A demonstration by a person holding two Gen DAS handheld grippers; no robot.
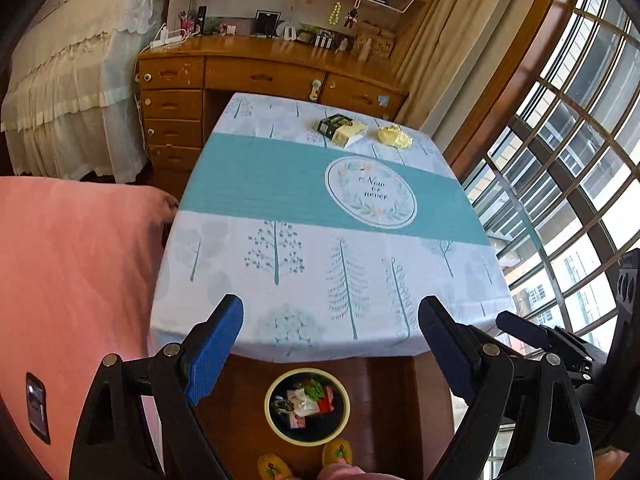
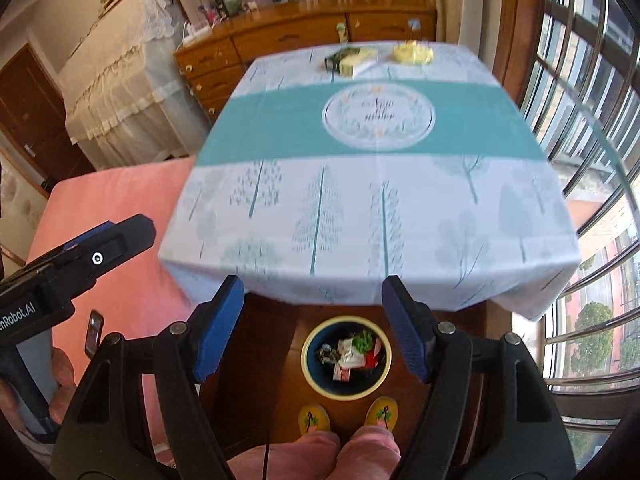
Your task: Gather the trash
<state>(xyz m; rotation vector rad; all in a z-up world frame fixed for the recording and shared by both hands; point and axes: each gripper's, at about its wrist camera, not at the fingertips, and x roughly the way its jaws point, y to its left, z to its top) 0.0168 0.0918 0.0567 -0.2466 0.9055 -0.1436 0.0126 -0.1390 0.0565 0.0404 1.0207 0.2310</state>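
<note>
A dark green box with a pale yellow packet [image 1: 343, 129] and a crumpled yellow wrapper [image 1: 395, 136] lie at the far end of the table [image 1: 280, 184]; they also show in the right wrist view as the box with packet [image 2: 352, 60] and the wrapper [image 2: 413, 53]. A round bin [image 1: 307, 405] with a yellow rim stands on the floor below the near table edge, holding several pieces of trash; it also shows in the right wrist view [image 2: 346, 357]. My left gripper [image 1: 330, 332] is open and empty above the near edge. My right gripper [image 2: 313, 312] is open and empty there too.
A pink bed [image 1: 72, 280] lies to the left with a phone [image 1: 37, 404] on it. A wooden dresser [image 1: 260, 76] stands behind the table. A barred window [image 1: 568, 160] runs along the right. The person's yellow slippers [image 2: 382, 412] stand by the bin.
</note>
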